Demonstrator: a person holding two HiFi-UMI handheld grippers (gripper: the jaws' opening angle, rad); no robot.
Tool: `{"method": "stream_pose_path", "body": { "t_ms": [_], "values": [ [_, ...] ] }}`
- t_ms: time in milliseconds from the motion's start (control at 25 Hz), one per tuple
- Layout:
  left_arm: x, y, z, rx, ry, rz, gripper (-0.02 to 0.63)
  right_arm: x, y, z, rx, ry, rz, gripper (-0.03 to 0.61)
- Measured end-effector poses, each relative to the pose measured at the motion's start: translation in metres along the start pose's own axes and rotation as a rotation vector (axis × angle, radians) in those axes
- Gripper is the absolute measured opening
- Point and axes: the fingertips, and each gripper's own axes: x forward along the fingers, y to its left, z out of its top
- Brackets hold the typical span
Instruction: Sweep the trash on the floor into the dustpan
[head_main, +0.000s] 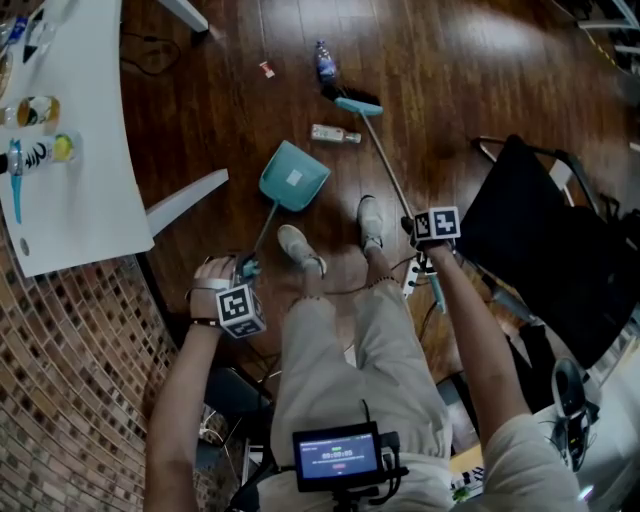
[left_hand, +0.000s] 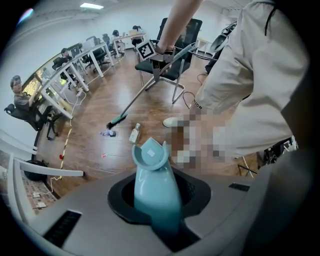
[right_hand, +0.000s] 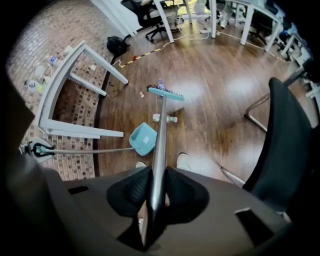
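**A:** Right, trash first: a clear bottle (head_main: 335, 134) lies on its side on the floor, with a darker bottle (head_main: 326, 62) and a small red scrap (head_main: 266, 69) farther out.

**B:** And the broom head (head_main: 358, 105) sits between the two bottles, just beyond the clear one. My read is that it's set behind that bottle to drag it back.

**A:** Back toward the dustpan (head_main: 294, 176), yes. It's teal, near the clear bottle on the person's side and just ahead of the left shoe (head_main: 300, 247). Its mouth seems turned to the bottle, like a backstop.

**B:** The left gripper (left_hand: 155, 195) is clamped on the dustpan's long handle and points down, which suits steadying the pan. The right gripper (right_hand: 158, 182) pinches the broom's metal shaft (right_hand: 160, 135), both pads tight against it, ready to steer.

**A:** What's hidden?

**B:** I can't tell whether the pan's lip touches the floor. From above the bristles sit under the head, so contact with the darker bottle is unclear. The teal handle covers most of the left pads, and the scrap is too small to name
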Motion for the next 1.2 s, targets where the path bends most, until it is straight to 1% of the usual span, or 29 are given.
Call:
{"method": "stream_pose_path", "body": {
  "t_ms": [80,160,280,400,520,720,920,1080,1200],
  "values": [
    [0.001,0.000,0.003,0.003,0.003,0.003,0.075,0.006,0.009,0.006,-0.059,0.007,-0.003,0.100],
    [0.000,0.000,0.004,0.006,0.004,0.006,0.075,0.012,0.018,0.010,-0.088,0.032,-0.004,0.100],
    [0.000,-0.001,0.004,0.011,0.000,0.010,0.075,0.021,0.027,0.008,-0.070,0.080,-0.010,0.100],
    [0.000,-0.001,0.000,0.015,-0.002,0.012,0.075,0.028,0.032,0.000,-0.008,0.096,0.015,0.100],
    [0.000,0.002,0.002,0.021,-0.004,0.011,0.075,0.036,0.040,-0.011,0.038,0.115,0.064,0.100],
    [0.001,0.002,0.002,0.023,-0.006,0.007,0.075,0.044,0.069,-0.031,0.075,0.201,0.147,0.100],
    [0.001,0.000,0.002,0.028,-0.006,0.015,0.077,0.038,0.108,-0.059,0.158,0.291,0.300,0.100],
    [0.001,-0.001,0.003,0.032,-0.007,0.018,0.077,0.029,0.128,-0.079,0.185,0.336,0.402,0.100],
    [0.001,-0.002,0.002,0.031,-0.009,0.021,0.077,0.021,0.137,-0.086,0.170,0.345,0.433,0.100]
  ]
}}
